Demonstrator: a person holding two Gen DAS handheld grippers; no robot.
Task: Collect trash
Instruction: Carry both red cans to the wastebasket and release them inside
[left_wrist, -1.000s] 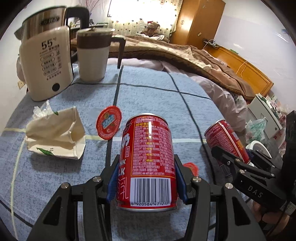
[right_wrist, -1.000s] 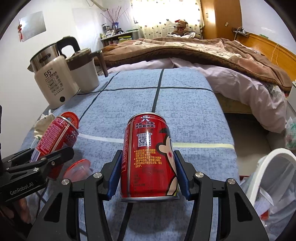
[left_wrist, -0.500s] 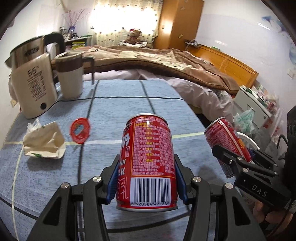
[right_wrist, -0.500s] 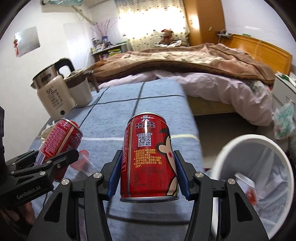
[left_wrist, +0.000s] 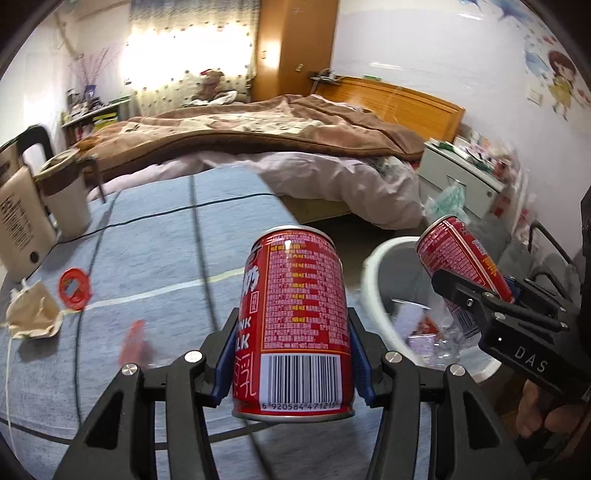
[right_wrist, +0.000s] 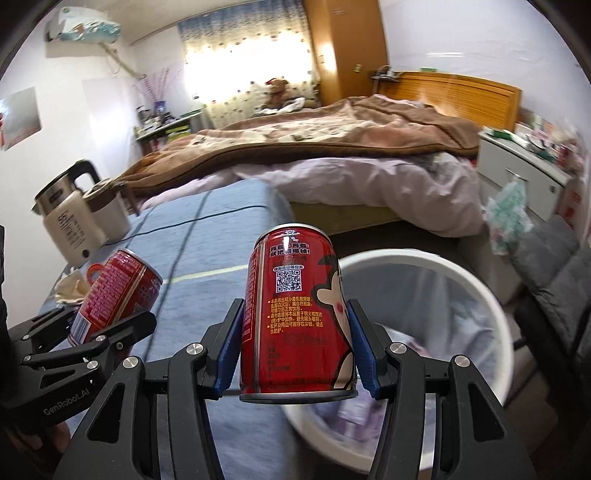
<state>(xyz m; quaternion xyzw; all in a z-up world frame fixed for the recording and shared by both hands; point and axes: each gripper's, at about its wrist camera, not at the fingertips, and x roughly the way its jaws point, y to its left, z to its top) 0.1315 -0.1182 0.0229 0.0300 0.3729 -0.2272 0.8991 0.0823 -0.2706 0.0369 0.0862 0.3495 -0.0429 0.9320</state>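
Observation:
My left gripper (left_wrist: 293, 365) is shut on a red milk can (left_wrist: 295, 314) and holds it upright above the right edge of the blue table (left_wrist: 159, 236). My right gripper (right_wrist: 295, 354) is shut on a second red can (right_wrist: 295, 314) with a cartoon face, held over the near rim of the white trash bin (right_wrist: 491, 302). The right gripper's can also shows in the left wrist view (left_wrist: 461, 254), over the bin (left_wrist: 373, 266). The left gripper's can shows in the right wrist view (right_wrist: 114, 291).
On the table lie a crumpled tissue pack (left_wrist: 33, 314), a red lid (left_wrist: 75, 288) and a small red scrap (left_wrist: 135, 339). A kettle (left_wrist: 18, 221) and a mug (left_wrist: 66, 195) stand at its far left. A bed (left_wrist: 258, 147) lies beyond; the bin holds trash.
Both grippers have swung right with their cans, away from the table's middle toward the bin. The bin has come into full view under the right can.

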